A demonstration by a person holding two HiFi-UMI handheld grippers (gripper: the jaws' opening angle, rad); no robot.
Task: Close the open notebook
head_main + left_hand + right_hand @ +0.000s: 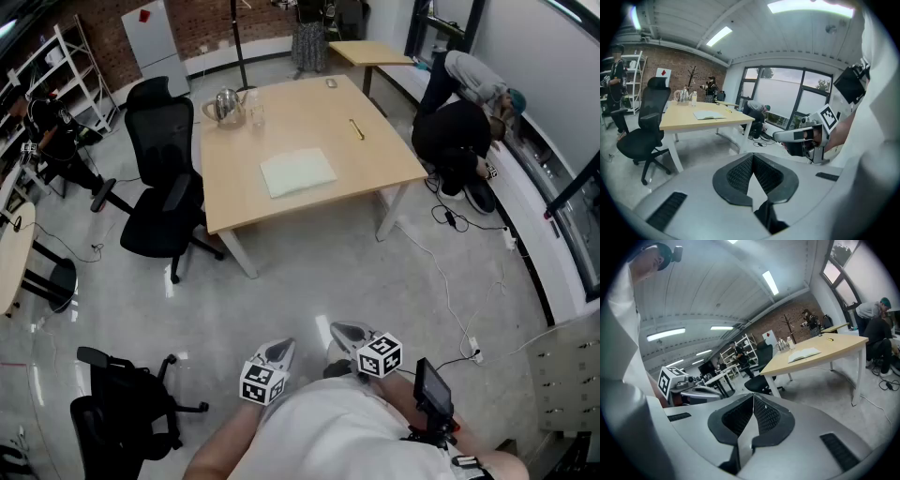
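The open notebook (297,172) lies flat with pale pages up on the wooden table (375,159), far ahead of me. It also shows small in the left gripper view as the notebook (708,115) and in the right gripper view as the notebook (804,354). My left gripper (281,349) and right gripper (345,330) are held low near the person's body, well short of the table. Both are shut with nothing between their jaws: left gripper (752,159), right gripper (753,399).
A black office chair (164,178) stands at the table's left side, another chair (122,403) at bottom left. A glass jug (225,103) and a yellow pen (357,128) sit on the table. A person (464,122) crouches at the right; cables (450,291) trail across the floor.
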